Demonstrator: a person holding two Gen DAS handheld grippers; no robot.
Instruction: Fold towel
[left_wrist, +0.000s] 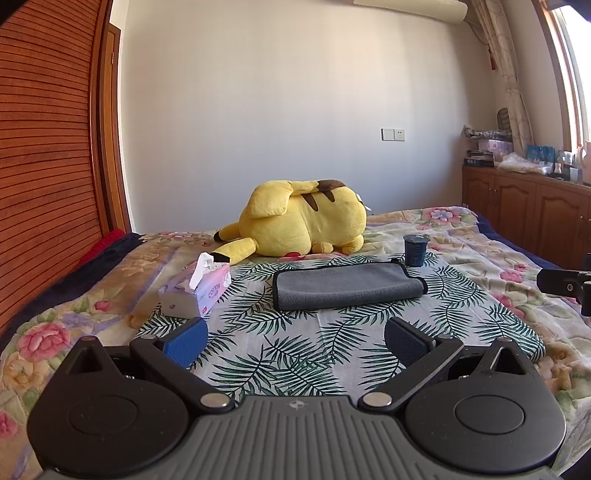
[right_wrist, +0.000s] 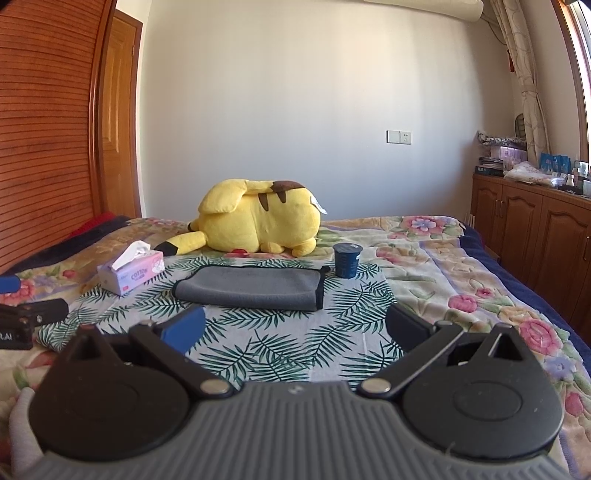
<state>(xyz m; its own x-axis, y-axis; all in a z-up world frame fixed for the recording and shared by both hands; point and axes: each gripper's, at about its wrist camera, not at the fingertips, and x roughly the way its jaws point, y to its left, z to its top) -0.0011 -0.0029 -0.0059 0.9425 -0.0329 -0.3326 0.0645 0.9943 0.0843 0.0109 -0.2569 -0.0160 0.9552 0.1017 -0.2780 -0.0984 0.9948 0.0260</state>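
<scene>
A grey towel (left_wrist: 347, 286) with a dark edge lies folded over on a leaf-print cloth (left_wrist: 295, 354) on the bed; it also shows in the right wrist view (right_wrist: 251, 288). My left gripper (left_wrist: 295, 339) is open and empty, held above the cloth a short way in front of the towel. My right gripper (right_wrist: 295, 328) is open and empty too, also short of the towel's near edge. Part of the right gripper (left_wrist: 565, 284) shows at the right edge of the left wrist view, and part of the left gripper (right_wrist: 26, 321) shows at the left edge of the right wrist view.
A pink tissue box (left_wrist: 197, 291) sits left of the towel. A dark blue cup (left_wrist: 415, 251) stands at the towel's far right corner. A yellow plush toy (left_wrist: 303, 221) lies behind. Wooden cabinets (left_wrist: 528, 218) stand on the right, a slatted wooden panel (left_wrist: 44, 166) on the left.
</scene>
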